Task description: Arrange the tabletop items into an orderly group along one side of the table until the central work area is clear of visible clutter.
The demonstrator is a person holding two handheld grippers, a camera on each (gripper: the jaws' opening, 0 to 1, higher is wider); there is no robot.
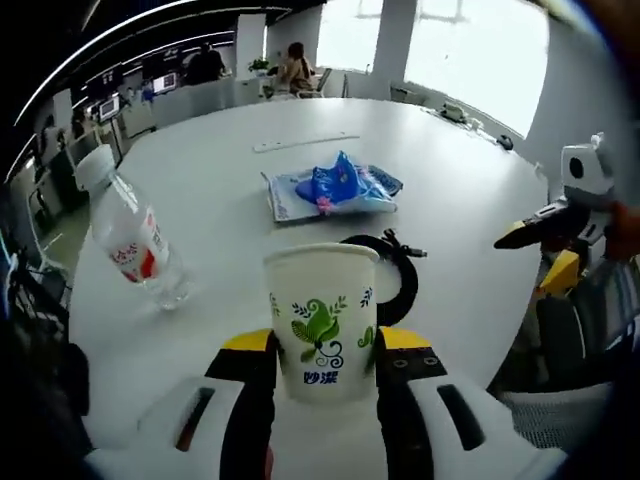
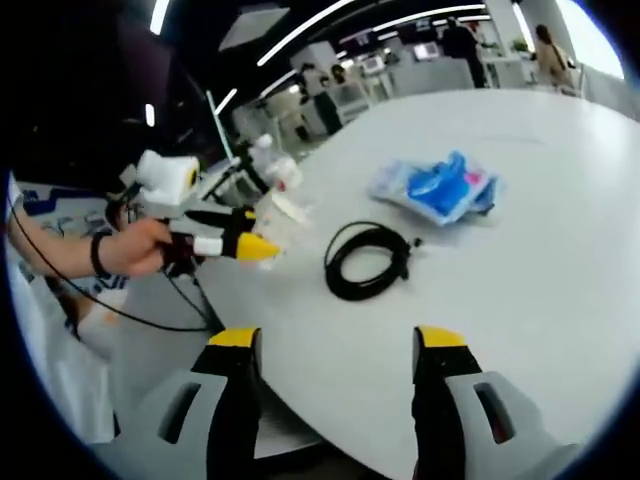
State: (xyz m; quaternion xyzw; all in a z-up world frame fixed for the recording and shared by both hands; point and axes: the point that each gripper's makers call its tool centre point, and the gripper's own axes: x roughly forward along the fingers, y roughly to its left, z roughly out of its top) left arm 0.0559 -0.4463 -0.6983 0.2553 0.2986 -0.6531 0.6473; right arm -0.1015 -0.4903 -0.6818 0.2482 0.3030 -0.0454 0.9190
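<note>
My left gripper [image 1: 322,340] is shut on a white paper cup [image 1: 320,310] with a green leaf print, near the table's front edge. Behind the cup lies a coiled black cable [image 1: 402,270]. A blue snack packet [image 1: 335,188] lies flat further back. A clear water bottle [image 1: 130,238] with a red label stands at the left. My right gripper [image 2: 335,345] is open with nothing between its fingers, off the table's edge, and it appears at the right as the right gripper [image 1: 540,250]. From there I see the cable [image 2: 368,258], the packet [image 2: 440,185], the bottle [image 2: 272,160] and the left gripper [image 2: 250,238] in a hand.
The round white table [image 1: 470,200] drops off close on the right. A thin white strip [image 1: 305,143] lies at its far side. Small items [image 1: 455,112] sit at the far right rim. Desks, monitors and seated people are beyond the table.
</note>
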